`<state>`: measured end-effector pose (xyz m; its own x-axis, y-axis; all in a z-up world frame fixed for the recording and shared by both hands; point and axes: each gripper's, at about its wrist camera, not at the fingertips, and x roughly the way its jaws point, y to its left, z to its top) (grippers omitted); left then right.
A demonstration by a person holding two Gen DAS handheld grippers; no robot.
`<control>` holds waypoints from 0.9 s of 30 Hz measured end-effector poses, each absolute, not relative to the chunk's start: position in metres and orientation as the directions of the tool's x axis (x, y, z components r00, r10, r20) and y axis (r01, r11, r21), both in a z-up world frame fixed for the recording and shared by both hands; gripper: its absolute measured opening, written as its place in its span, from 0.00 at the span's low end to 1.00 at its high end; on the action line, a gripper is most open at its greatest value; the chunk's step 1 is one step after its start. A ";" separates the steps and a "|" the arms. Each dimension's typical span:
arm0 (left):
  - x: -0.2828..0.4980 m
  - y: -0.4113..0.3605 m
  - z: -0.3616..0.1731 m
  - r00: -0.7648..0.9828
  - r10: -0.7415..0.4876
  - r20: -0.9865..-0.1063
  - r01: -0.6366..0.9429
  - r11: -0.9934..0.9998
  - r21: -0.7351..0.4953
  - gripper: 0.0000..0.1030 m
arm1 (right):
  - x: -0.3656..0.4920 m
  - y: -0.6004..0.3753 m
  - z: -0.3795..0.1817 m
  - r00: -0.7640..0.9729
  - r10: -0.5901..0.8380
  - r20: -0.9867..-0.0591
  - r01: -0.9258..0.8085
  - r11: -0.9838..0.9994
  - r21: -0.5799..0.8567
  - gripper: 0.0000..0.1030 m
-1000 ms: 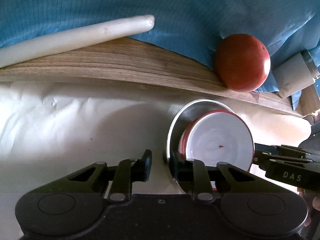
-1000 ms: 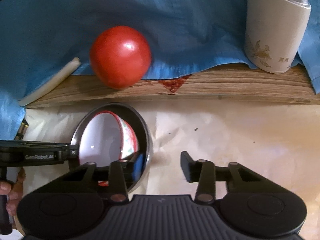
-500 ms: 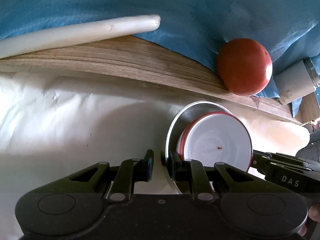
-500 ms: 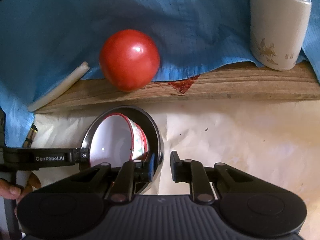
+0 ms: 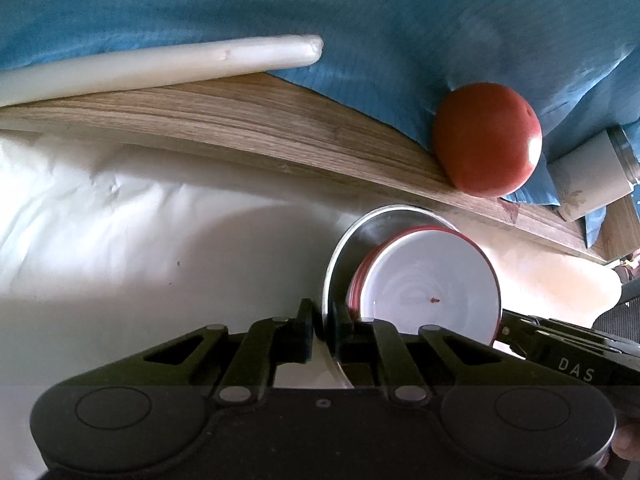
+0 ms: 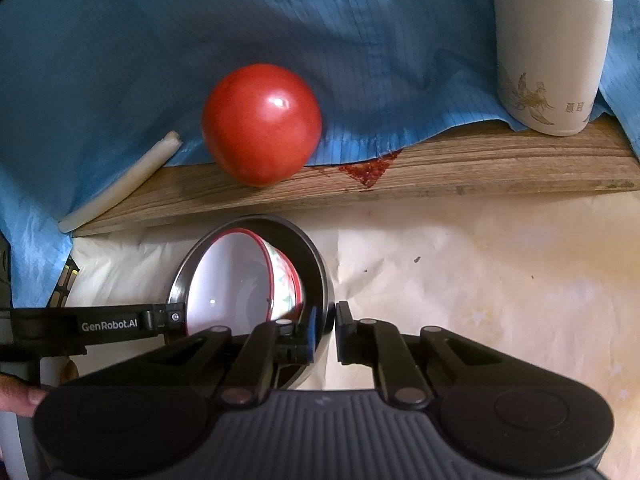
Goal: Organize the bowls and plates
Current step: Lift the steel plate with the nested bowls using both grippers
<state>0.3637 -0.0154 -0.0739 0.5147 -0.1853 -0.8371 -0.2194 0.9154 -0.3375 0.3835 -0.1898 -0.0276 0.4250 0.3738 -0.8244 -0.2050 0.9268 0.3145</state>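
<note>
i have both grippers on the same piece: the steel bowl (image 5: 362, 236) sits between them on the pale paper covering the bench (image 5: 160, 248), with the red-rimmed bowl (image 5: 432, 288) nested inside it. the left gripper (image 5: 325, 320) has just been closing its jaws and now pinches the steel rim on the left side, one finger outside the wall and one inside. the right gripper (image 6: 330, 322) has just been closing too, and it pinches the opposite rim, so the two grips face each other across the bowl's mouth. neither hand is nearer; the load hangs evenly between them.

what the next move turns on, as i judge it: the steel rim runs edge-on through each pair of jaws, so the stack should come straight up with both hands rising together. if one side leads, the inner bowl, which already leans in the right wrist view, could slide.

beyond the bowls, a bare wooden strip of the bench carries a tomato (image 6: 262, 124), a white stick (image 5: 160, 66) and a white flask (image 6: 552, 52), all against a blue cloth (image 6: 360, 32). the tomato is nearest, just behind the stack, and would be struck if i carried it forward low.
</note>
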 end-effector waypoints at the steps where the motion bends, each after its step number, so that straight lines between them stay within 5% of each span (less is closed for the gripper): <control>1: 0.363 -0.016 -0.074 0.516 -0.183 -0.837 -0.222 0.915 -0.338 0.09 | 0.383 -0.190 -0.028 0.426 0.374 -0.824 -0.205 0.927 0.315 0.10; 27: 0.351 -0.031 -0.068 0.527 -0.171 -0.833 -0.283 0.889 -0.361 0.08 | 0.376 -0.200 -0.019 0.447 0.371 -0.814 -0.207 0.928 0.310 0.10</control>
<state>0.3514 -0.0313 -0.0676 0.5266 -0.1712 -0.8327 -0.2826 0.8885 -0.3614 0.3764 -0.1999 -0.0194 0.4470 0.3711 -0.8139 -0.2070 0.9281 0.3095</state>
